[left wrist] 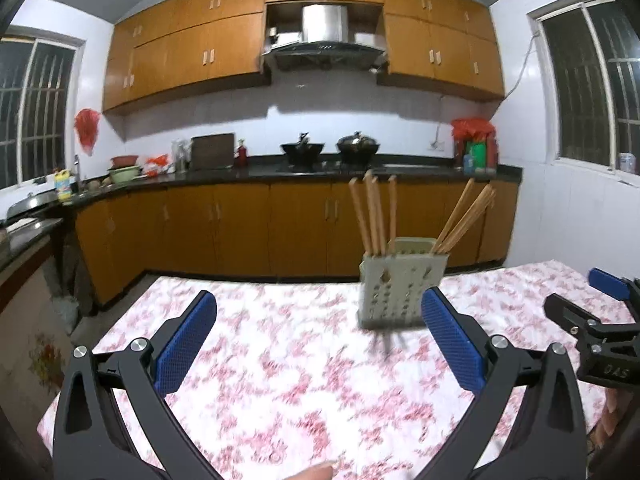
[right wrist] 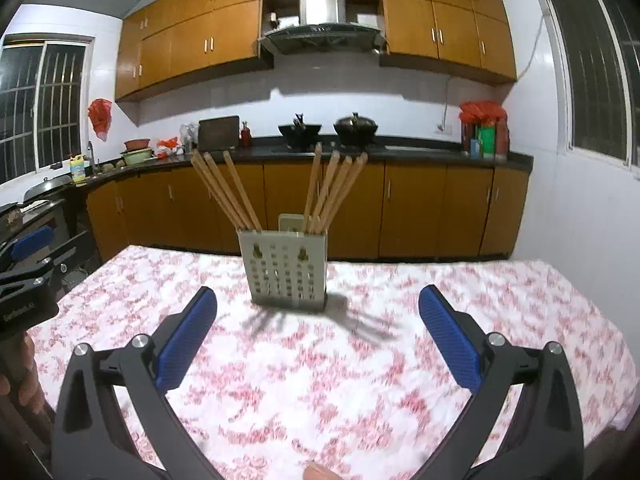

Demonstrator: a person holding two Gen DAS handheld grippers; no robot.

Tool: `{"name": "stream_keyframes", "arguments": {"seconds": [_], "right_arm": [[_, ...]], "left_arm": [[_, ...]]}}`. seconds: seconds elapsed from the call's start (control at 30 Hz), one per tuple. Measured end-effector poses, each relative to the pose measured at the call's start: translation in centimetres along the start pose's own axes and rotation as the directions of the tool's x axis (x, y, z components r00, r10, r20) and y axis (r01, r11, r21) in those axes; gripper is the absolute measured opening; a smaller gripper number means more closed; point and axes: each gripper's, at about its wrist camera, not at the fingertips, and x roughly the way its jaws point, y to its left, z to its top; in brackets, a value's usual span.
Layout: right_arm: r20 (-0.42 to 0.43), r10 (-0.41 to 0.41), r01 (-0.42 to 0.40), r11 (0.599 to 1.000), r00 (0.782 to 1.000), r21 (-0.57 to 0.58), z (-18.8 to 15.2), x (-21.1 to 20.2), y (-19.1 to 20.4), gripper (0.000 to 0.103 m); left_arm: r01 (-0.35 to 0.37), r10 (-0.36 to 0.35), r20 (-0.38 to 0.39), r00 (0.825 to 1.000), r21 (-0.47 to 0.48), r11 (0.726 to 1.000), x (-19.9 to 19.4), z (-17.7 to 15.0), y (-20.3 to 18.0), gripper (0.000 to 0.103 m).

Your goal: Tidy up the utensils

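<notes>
Two grippers, both spread wide with nothing between the blue pads. Left gripper (left wrist: 320, 344) hovers over the table (left wrist: 280, 400), which is covered in a pink floral cloth; right gripper (right wrist: 318, 340) does the same from its own side. No earlier view to compare.

Utensil holder (right wrist: 286, 268): pale, perforated plastic box, upright on the cloth. In the right wrist view it stands at 12 o'clock, framed between the spread fingers but farther out on the table than their tips, apart from both pads. In the left wrist view the same holder (left wrist: 400, 284) sits at about 1 o'clock, its lower right corner hidden behind the right-hand pad (left wrist: 452, 344).

Chopsticks (right wrist: 228, 192): wooden, standing in the holder in two bunches. Left bunch leans toward 11 o'clock, right bunch (right wrist: 332, 188) toward 1 o'clock. Exact count uncertain through motion blur. Their shadows fan out on the cloth in front of the holder.

Each camera catches the other tool: the right gripper's body at 3 o'clock in the left view, the left gripper's at 9 o'clock in the right view.

A fingertip (left wrist: 316, 472) shows at 6 o'clock of the left view.

Background: counter (right wrist: 400, 148) with two dark woks (right wrist: 300, 132), orange cabinets (right wrist: 192, 40) above and below.
</notes>
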Motion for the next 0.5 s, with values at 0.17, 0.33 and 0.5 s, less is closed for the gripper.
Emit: {"name": "stream_keyframes", "arguments": {"seconds": [0.17,0.33,0.5], "right_arm": [[-0.015,-0.003,0.004,1.000,1.000,0.015,-1.2,0.2,0.0,0.099],[-0.026,-0.016,0.016,1.000,1.000,0.007,-2.3,0.3,0.2,0.099],[-0.046,-0.026,0.027,1.000,0.999,0.006,-3.3,0.7,0.1,0.099]], "left_arm": [[-0.020,0.019,-0.052,0.998,-0.004,1.000,0.3,-2.3,0.1,0.101],[-0.031,0.033,-0.072,0.997,0.036,0.999,0.3,-4.0,-0.6,0.101],[-0.024,0.028,-0.087,0.996,0.047,0.999,0.3,-4.9,-1.1,0.101]]}}
